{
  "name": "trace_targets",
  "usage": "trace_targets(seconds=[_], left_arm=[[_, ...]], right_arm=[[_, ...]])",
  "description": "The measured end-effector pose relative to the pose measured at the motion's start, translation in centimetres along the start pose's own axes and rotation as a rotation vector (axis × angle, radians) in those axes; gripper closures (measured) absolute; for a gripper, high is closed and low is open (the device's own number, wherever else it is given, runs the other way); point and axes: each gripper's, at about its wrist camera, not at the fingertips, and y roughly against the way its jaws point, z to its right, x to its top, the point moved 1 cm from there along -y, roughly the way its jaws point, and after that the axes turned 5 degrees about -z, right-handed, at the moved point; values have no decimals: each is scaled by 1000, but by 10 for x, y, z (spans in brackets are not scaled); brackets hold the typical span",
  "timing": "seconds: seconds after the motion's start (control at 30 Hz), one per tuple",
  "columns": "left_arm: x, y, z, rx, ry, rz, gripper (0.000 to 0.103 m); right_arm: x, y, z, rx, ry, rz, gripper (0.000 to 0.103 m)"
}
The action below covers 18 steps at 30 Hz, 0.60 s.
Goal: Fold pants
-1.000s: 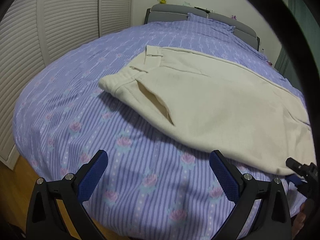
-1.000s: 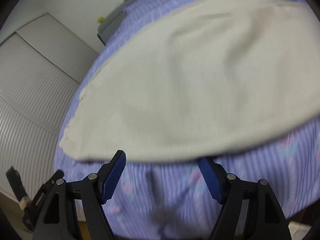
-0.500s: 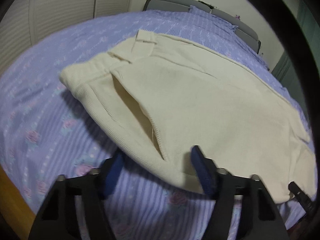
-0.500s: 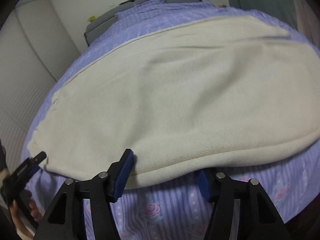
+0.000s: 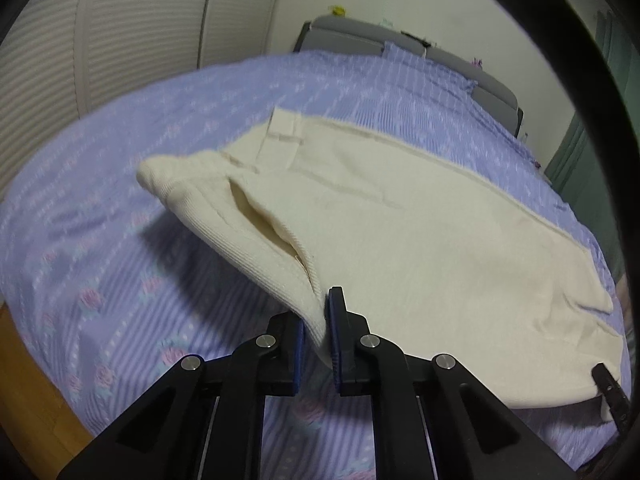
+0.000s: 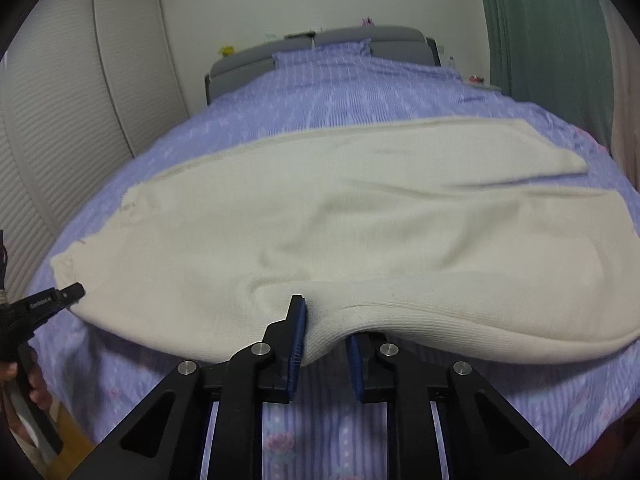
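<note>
The cream pants (image 5: 400, 220) lie across the bed (image 5: 120, 240), on its purple striped cover with roses, the waistband to the left. My left gripper (image 5: 318, 336) is pressed together on the near edge of the pants, just below the pocket opening (image 5: 264, 216), and this edge is lifted from the cover. My right gripper (image 6: 322, 344) is closing, and a fold of the same near edge sits between its blue pads (image 6: 297, 340). The grey headboard (image 6: 320, 46) stands at the far end.
</note>
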Motion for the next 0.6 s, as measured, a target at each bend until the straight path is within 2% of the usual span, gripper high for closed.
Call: trace_targets(seconds=[0.17,0.3,0.43,0.6], left_arm=[[30,11,17,3,25,49,92],[64,14,35,-6,15,84,92],[105,6,51,3,-11,106,92],[163,-23,72,36,-55,100,92]], right_arm=[[34,19,0,14,39,110,87],[80,16,2,33,51,153,87],[123,0,4,46,69,157,88],[184,-41,4,29,119,121,88]])
